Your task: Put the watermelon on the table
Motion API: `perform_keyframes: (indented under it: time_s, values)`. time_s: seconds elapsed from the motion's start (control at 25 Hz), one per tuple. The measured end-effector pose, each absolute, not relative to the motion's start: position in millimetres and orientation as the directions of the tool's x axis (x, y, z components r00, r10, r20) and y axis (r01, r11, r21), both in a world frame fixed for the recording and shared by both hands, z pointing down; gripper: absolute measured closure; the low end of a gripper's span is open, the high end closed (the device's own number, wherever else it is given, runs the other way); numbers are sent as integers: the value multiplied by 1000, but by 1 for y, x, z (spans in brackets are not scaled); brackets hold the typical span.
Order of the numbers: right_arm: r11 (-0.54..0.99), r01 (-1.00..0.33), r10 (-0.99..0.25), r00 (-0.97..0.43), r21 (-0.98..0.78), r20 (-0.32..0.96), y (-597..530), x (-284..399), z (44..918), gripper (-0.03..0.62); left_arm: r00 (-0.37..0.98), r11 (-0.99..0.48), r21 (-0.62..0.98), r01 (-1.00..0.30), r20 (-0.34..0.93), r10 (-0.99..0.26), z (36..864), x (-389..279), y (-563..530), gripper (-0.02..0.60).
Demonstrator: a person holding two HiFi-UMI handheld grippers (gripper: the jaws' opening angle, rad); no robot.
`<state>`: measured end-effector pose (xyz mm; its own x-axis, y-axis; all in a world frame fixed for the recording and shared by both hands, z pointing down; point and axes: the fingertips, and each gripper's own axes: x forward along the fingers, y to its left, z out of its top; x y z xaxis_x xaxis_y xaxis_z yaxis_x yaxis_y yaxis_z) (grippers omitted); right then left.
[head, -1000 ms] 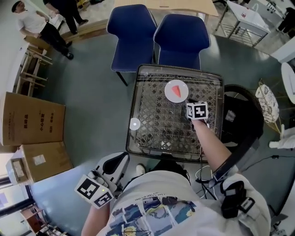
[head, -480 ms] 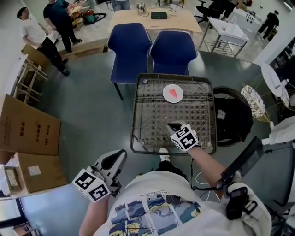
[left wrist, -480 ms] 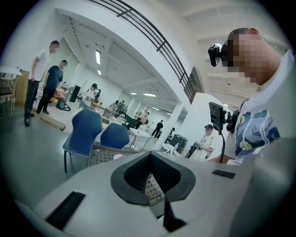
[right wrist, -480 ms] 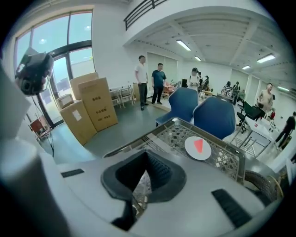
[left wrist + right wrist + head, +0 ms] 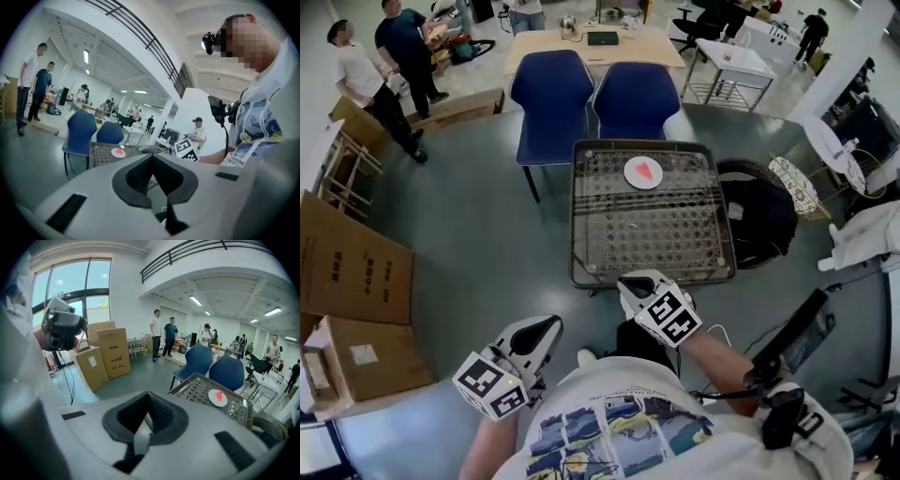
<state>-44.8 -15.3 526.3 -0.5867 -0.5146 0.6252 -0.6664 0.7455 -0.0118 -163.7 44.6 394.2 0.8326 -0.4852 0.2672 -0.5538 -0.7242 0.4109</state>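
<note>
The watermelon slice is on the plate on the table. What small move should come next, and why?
Probably none beyond lowering both grippers to rest: the watermelon lies on its plate on the table, while the right gripper and the left gripper are shut, empty and far from the plate.

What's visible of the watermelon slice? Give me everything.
The watermelon slice is a small red wedge, lying flat on a round white plate at the far end of the dark wire-mesh table, near two blue chairs. Only the plate touches it. Rind and surface detail are too small to tell.
</note>
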Motion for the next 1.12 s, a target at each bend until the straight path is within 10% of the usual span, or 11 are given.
perform_keyframes:
  time_s: [1.12]
  values:
    - [807,-591,-534,-719,13,444,59,-108,431,585,871,-801,346,-489,253,-422,387,-157,88,572]
